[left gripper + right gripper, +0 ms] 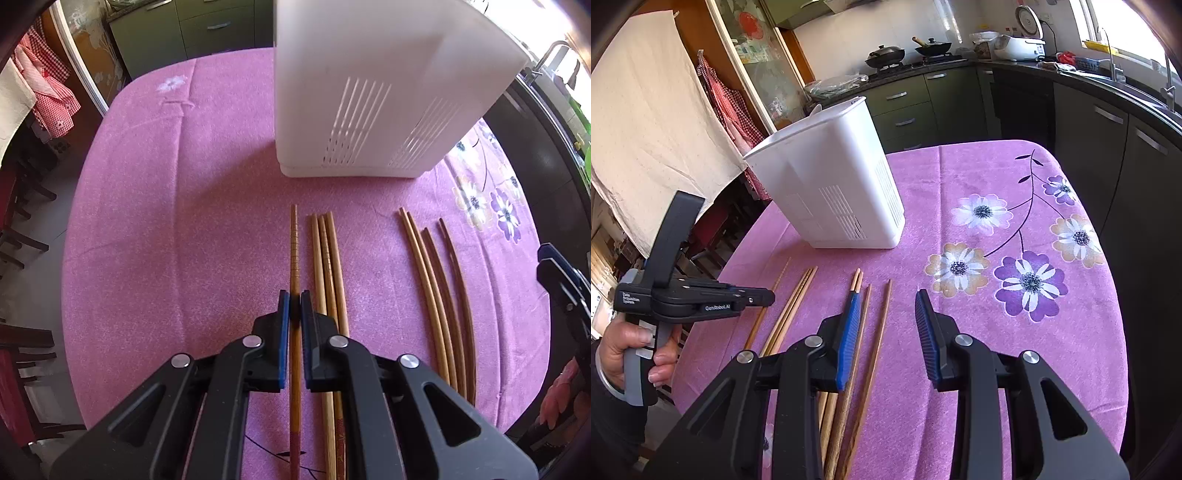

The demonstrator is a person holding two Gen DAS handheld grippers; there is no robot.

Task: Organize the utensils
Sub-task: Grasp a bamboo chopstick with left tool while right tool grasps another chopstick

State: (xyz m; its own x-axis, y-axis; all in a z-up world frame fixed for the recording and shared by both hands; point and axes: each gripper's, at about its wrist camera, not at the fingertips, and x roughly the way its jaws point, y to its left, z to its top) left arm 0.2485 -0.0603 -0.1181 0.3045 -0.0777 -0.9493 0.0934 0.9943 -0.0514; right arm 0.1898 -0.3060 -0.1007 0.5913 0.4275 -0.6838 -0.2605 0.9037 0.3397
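Several wooden chopsticks lie side by side on the purple tablecloth [166, 221]. My left gripper [294, 306] is shut on the leftmost chopstick [294, 251], a ridged one that runs between the blue pads. A trio of chopsticks [327, 266] lies just to its right, and another group of chopsticks [436, 280] further right. The white slotted utensil holder [369, 110] stands behind them. My right gripper [886, 317] is open and empty, hovering over the right group of chopsticks [879, 332]. The left gripper shows in the right wrist view [764, 297], low over the leftmost chopstick [775, 288].
The tablecloth has a flower print [1030, 284] on its right side. Dark chairs [22, 229] stand left of the table. Kitchen cabinets [960, 103] and a counter with pans lie behind. The table edge [1123, 332] is close on the right.
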